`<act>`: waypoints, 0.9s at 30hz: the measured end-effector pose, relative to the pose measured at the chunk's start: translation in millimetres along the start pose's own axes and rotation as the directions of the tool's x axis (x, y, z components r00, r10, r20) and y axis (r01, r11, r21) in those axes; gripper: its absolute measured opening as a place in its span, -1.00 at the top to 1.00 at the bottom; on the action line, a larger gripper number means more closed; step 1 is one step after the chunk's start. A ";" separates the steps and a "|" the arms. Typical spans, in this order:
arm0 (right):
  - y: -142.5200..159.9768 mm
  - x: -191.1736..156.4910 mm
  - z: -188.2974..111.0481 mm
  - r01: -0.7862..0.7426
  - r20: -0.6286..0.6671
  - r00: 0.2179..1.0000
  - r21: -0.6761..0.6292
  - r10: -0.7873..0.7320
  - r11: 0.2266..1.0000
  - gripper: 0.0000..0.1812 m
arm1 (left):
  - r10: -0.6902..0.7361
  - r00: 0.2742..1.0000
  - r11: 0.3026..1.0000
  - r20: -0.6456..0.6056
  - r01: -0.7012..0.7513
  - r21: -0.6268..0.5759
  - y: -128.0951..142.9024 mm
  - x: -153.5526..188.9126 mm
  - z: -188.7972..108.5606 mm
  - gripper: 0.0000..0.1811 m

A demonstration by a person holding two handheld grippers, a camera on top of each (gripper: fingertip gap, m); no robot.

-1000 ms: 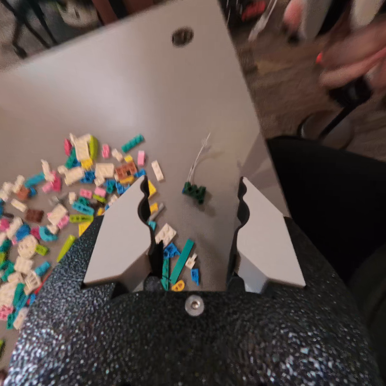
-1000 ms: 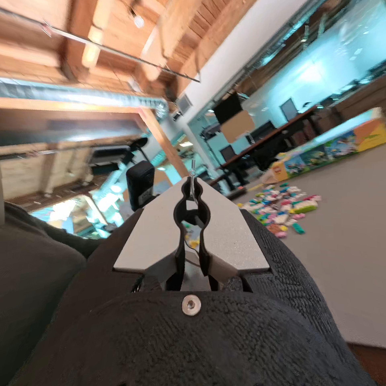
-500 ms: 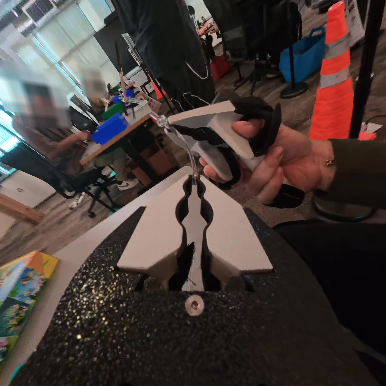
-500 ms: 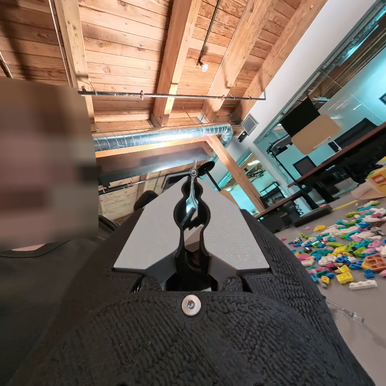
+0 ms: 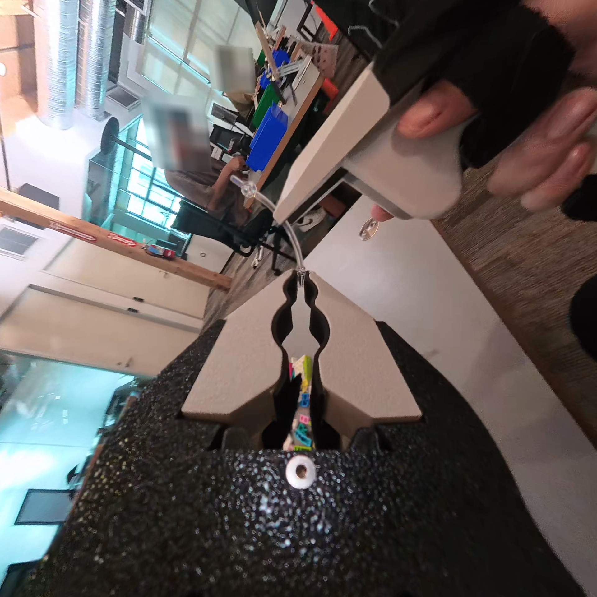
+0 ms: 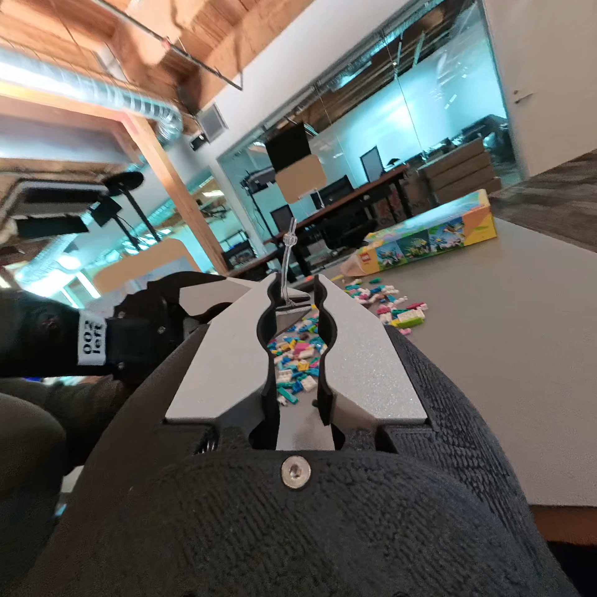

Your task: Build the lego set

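Observation:
A thin clear curved Lego piece [image 5: 292, 240] with a small knob at its far end is held up in the air. My left gripper [image 5: 301, 278] is shut on its lower end. My right gripper [image 6: 296, 279] is open a little; the clear piece [image 6: 287, 255] stands in the gap close to its left finger. In the left wrist view the right gripper [image 5: 286, 218] sits at the upper right, held by a hand [image 5: 533, 145], its tip beside the piece. In the right wrist view the left gripper [image 6: 292, 302] reaches in from the left.
A pile of loose coloured Lego bricks [image 6: 300, 352] lies on the grey table [image 6: 484, 355], with more bricks [image 6: 400, 311] farther right. The set's box [image 6: 429, 232] lies at the far side of the table. Desks, chairs and people fill the room behind. Left and right tips are no more than a few centimetres apart.
The left gripper rose from the table, open, and shut on the clear piece's lower end. The right gripper, shut on the piece before, has opened. Both views have swung round.

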State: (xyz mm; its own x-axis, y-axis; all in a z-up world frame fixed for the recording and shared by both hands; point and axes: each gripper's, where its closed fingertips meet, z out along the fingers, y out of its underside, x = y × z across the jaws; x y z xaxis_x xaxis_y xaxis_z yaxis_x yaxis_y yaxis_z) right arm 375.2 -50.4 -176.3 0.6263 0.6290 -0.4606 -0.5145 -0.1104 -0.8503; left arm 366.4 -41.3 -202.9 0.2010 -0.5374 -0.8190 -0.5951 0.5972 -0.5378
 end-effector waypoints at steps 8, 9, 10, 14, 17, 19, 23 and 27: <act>7.2 -3.6 3.8 -0.010 0.006 1.000 -0.044 0.010 0.999 0.97 | 0.166 0.983 0.985 0.076 -0.161 -0.064 5.9 -2.0 2.1 0.99; 7.0 -3.2 4.0 -0.018 0.006 1.000 -0.044 0.018 0.999 0.98 | 0.181 0.980 0.982 0.085 -0.176 -0.069 6.2 -2.8 2.2 0.99; 7.6 -3.0 3.5 -0.018 0.007 1.000 -0.052 0.018 0.999 0.98 | 0.184 0.979 0.982 0.086 -0.179 -0.061 5.9 -2.2 2.5 0.99; 6.7 -1.7 -4.2 -0.004 0.020 1.000 -0.061 0.005 0.998 0.98 | -0.028 0.998 0.997 -0.063 0.032 0.066 2.0 8.3 -5.7 0.94; -0.2 4.9 -16.5 0.020 0.013 1.000 -0.041 -0.019 0.999 0.98 | -0.272 0.915 0.957 -0.297 0.289 0.015 18.4 19.6 -22.0 0.38; -3.5 8.5 -23.4 0.035 0.018 0.999 -0.030 -0.034 0.999 0.99 | -0.374 0.818 0.926 -0.437 0.356 -0.126 43.4 34.4 -30.1 0.18; -1.3 15.9 -28.6 0.045 0.026 0.999 -0.024 -0.044 0.999 0.98 | -0.383 0.740 0.920 -0.553 0.254 -0.298 87.1 60.8 -33.8 0.27; 4.6 20.4 -29.4 0.034 0.032 0.999 -0.023 -0.033 0.999 0.98 | -0.349 0.727 0.925 -0.591 0.169 -0.339 100.2 75.4 -27.7 0.43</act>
State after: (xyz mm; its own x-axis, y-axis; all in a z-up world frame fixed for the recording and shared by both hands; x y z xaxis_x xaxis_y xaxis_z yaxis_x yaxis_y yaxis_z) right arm 402.8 -60.7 -197.1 0.6238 0.6570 -0.4234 -0.4790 -0.1067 -0.8713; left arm 300.5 -38.5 -313.0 -0.1061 -0.9514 -0.2892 -0.7808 0.2598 -0.5682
